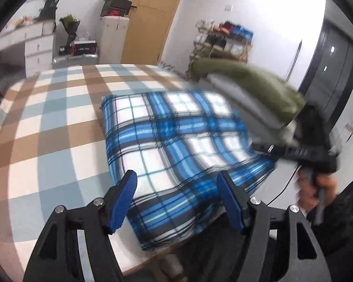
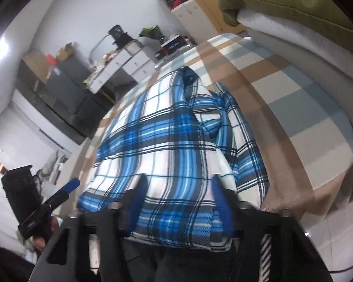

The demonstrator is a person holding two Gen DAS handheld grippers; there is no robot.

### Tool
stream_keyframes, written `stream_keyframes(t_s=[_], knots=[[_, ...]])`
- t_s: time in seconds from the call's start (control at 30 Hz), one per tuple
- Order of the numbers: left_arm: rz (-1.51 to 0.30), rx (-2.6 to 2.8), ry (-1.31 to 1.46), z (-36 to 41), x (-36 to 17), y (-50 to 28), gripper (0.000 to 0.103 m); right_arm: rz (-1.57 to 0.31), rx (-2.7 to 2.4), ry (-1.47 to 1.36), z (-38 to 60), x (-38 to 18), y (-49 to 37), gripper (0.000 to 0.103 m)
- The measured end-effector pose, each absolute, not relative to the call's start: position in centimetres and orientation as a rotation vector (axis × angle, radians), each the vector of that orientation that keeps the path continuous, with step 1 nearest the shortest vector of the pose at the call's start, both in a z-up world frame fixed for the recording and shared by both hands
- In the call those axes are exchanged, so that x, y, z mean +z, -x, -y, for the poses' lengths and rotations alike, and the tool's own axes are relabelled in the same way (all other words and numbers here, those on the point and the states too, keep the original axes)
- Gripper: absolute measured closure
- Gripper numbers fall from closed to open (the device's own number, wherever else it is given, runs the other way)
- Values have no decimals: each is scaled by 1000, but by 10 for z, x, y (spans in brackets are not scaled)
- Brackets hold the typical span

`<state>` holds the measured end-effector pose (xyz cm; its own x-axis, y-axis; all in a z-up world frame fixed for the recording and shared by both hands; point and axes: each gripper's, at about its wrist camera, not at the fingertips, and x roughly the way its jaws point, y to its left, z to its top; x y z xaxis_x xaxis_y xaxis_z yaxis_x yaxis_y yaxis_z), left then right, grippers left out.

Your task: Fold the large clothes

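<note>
The left gripper (image 1: 176,178) has its blue fingers (image 1: 127,188) wide, nothing between them, hanging over the near edge of the folded plaid shirt (image 1: 171,129). The right gripper (image 2: 180,185) has its fingers standing apart, with the shirt's side fold lying between and over them; whether the pads press on it cannot be told.

The shirt lies near the front edge of the bed (image 1: 47,117), one corner over the rim. To its left and beyond it the checked cover is bare, open room. An olive and grey bundle (image 1: 247,82) lies just past the shirt's far right corner, blurred.

Along the wall behind stand white drawers (image 1: 38,47), stacked boxes (image 1: 117,2) on a white cabinet and a rack (image 1: 223,40) filled with shoes.
</note>
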<state>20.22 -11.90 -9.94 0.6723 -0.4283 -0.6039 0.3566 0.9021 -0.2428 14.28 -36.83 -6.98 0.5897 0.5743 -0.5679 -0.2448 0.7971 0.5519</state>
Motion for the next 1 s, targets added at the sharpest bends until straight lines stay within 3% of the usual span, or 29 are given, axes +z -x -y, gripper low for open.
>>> stream_keyframes(t_s=[0.13,0.23,0.3,0.37,0.7,0.73,0.8,0.87,1.0], knots=[[-735,-450,59,126,-113,-195,38,-626,559,-425,369,-31,-118,103],[-743,-425,38,123,-118,-189,38,-676,460,-370,368,-32,-122,96],[-750,-428,62,113,-116,-180,38,-739,409,-339,368,-43,-122,47],[-744,-430,94,106,-112,-179,38,-746,411,-365,374,-56,-116,39],[-643,-422,269,93,-94,-205,38,-821,375,-464,382,-85,-115,42],[-655,-415,264,96,-97,-209,38,-815,382,-482,383,-84,-115,46],[-686,-417,233,103,-103,-211,38,-787,396,-480,383,-77,-112,93],[-696,-431,158,118,-109,-207,38,-714,444,-451,381,-59,-105,99],[-694,-444,29,136,-114,-197,38,-575,448,-457,387,-29,-95,100]])
